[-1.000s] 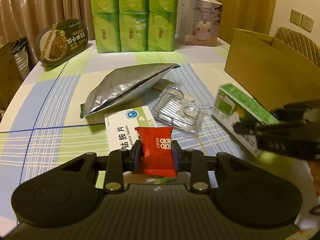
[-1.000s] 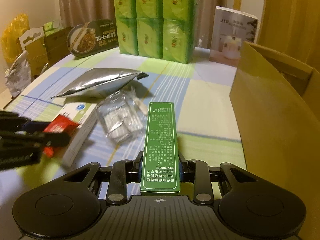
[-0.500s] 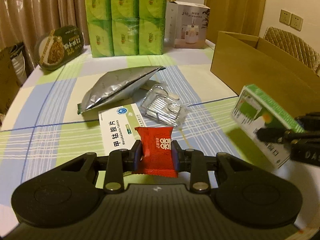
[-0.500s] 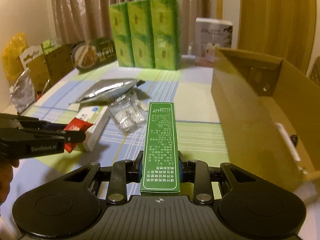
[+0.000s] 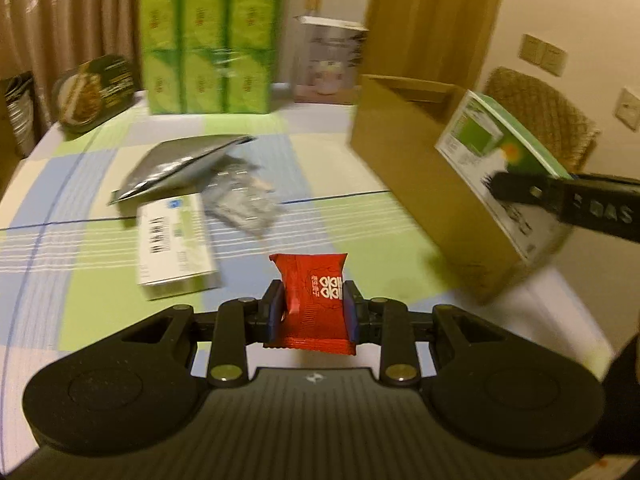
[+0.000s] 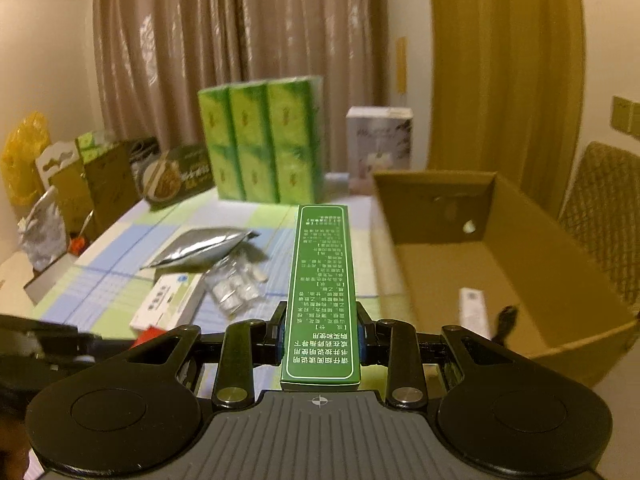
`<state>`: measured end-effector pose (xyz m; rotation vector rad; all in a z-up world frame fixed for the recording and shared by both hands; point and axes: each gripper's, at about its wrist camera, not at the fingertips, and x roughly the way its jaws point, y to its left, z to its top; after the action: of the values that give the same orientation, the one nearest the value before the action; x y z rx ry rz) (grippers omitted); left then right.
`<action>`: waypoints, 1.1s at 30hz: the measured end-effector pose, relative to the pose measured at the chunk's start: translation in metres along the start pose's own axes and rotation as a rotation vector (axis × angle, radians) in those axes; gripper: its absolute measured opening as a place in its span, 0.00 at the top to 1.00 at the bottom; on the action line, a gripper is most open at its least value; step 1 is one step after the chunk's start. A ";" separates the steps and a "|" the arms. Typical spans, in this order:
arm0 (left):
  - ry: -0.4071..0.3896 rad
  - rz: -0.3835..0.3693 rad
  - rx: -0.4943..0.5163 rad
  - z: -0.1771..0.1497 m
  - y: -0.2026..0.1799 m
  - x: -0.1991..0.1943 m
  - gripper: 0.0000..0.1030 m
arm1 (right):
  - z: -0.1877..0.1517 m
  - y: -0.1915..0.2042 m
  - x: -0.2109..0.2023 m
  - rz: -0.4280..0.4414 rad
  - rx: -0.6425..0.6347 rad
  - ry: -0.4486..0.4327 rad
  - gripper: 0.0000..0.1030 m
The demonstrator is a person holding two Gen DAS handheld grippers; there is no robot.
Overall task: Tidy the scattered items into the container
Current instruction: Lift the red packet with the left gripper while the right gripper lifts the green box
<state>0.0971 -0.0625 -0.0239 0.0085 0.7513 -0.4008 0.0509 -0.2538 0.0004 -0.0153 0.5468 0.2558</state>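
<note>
My left gripper [image 5: 312, 312] is shut on a red snack packet [image 5: 314, 300], held above the checked tablecloth. My right gripper [image 6: 320, 334] is shut on a long green box [image 6: 322, 292], raised above the table beside the open cardboard box [image 6: 520, 248]. The left wrist view shows that green box [image 5: 496, 148] up at the cardboard box's [image 5: 420, 176] near wall. Inside the cardboard box lie a white item [image 6: 474, 312] and a small dark item [image 6: 506, 318]. A silver foil pouch [image 5: 176, 164], a clear plastic pack [image 5: 244, 200] and a white medicine box [image 5: 174, 240] lie on the table.
A stack of green tissue packs [image 5: 212, 44] and a white appliance carton [image 5: 330, 66] stand at the table's far edge. An oval green food tub [image 5: 94, 92] leans at far left. A wicker chair [image 5: 548, 116] is behind the cardboard box. Bags and cartons [image 6: 60, 184] crowd the left side.
Both grippers have risen and swung right toward the cardboard box. The green box now sits higher, level with the box's rim, and the box's inside has come into view.
</note>
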 end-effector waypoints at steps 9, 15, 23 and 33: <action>-0.045 -0.105 0.062 0.039 -0.080 -0.006 0.75 | 0.010 -0.059 -0.033 -0.083 0.030 -0.060 0.73; -0.057 -0.143 0.061 0.065 -0.122 0.010 0.75 | 0.014 -0.106 -0.035 -0.134 0.054 -0.076 0.73; -0.049 -0.152 0.072 0.086 -0.163 0.034 0.75 | 0.015 -0.149 -0.029 -0.152 0.070 -0.067 0.73; -0.031 -0.146 0.041 0.105 -0.172 0.066 0.75 | 0.021 -0.172 -0.006 -0.142 0.084 -0.055 0.73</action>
<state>0.1486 -0.2608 0.0320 -0.0145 0.7149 -0.5545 0.0987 -0.4203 0.0122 0.0337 0.4985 0.0941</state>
